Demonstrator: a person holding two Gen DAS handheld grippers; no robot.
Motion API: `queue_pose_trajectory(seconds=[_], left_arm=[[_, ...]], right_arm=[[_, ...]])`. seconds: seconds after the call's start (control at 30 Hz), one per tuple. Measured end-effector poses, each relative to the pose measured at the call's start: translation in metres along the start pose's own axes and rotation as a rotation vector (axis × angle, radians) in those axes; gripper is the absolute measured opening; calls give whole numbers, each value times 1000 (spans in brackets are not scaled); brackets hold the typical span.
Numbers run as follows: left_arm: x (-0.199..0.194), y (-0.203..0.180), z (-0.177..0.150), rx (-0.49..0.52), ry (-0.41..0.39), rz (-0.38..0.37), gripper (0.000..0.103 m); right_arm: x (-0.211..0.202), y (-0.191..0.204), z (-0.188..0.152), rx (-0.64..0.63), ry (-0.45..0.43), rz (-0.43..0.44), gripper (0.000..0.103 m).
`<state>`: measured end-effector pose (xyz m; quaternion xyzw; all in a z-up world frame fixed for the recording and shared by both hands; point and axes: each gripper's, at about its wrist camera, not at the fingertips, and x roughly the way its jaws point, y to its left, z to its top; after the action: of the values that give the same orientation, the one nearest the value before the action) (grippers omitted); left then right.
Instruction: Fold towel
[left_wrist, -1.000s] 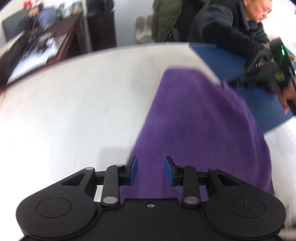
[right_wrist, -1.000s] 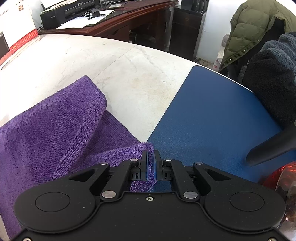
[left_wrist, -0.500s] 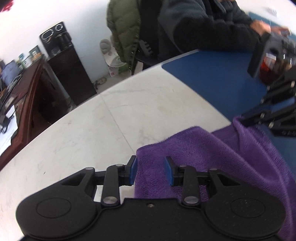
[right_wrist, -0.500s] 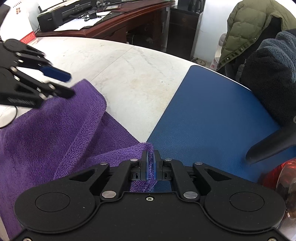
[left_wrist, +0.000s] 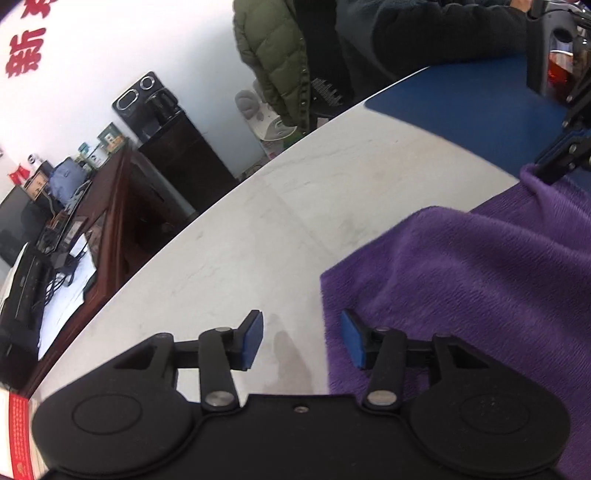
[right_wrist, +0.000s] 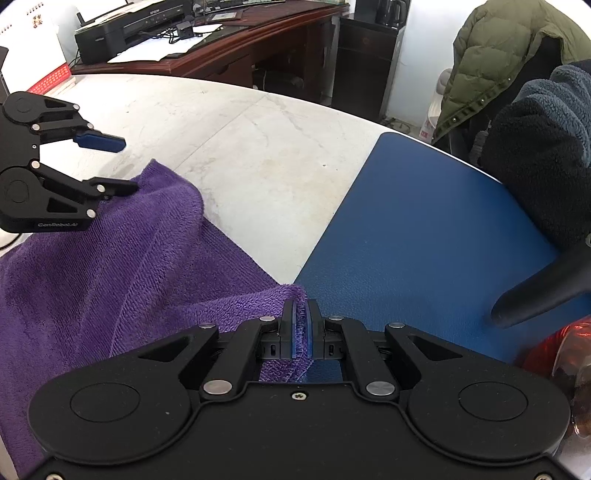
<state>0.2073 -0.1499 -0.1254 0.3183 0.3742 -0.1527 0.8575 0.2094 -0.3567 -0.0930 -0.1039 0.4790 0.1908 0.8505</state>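
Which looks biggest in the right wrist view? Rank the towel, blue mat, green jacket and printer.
1. Towel and blue mat: alike, so unranked; the right claw hides part of each.
2. Green jacket, farther off.
3. Printer, farthest, so its size is unsure.

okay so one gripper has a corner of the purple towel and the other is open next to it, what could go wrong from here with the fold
1. The left gripper is open and straddles the purple towel edge, one finger over bare table. Closing here may catch only a thin lip, or nothing.
2. The right gripper pinches just a small corner tip, which could slip out when lifted.
3. The towel lies bunched in ridges, so the fold may come out uneven.
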Motion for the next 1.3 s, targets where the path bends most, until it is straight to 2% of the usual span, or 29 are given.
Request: queue_pose_trajectory(seconds=[0.1, 0.17, 0.27, 0.33, 0.37, 0.53, 0.93, 1.3], left_arm=[[-4, 5, 0, -7, 13, 2, 45], [-12, 8, 5, -28, -10, -20, 44], [-29, 14, 16, -89, -75, -116, 44], [-34, 10, 26, -113, -80, -196, 44], [-32, 5, 29, -103, -73, -210, 44], [-20, -12, 26, -41, -42, -178, 46], [-26, 0, -10, -61, -18, -49, 49], [-36, 10, -30, -77, 21, -22, 50]], right_arm=[[1, 0, 1, -3, -3, 0, 5], [1, 1, 2, -5, -5, 0, 5], [2, 0, 3, -3, -8, 1, 5], [2, 0, 2, -2, -10, 1, 5], [2, 0, 1, -2, -11, 1, 5], [1, 1, 2, -3, -10, -1, 5], [-1, 8, 0, 4, -19, -3, 5], [3, 24, 14, -50, -44, 21, 5]])
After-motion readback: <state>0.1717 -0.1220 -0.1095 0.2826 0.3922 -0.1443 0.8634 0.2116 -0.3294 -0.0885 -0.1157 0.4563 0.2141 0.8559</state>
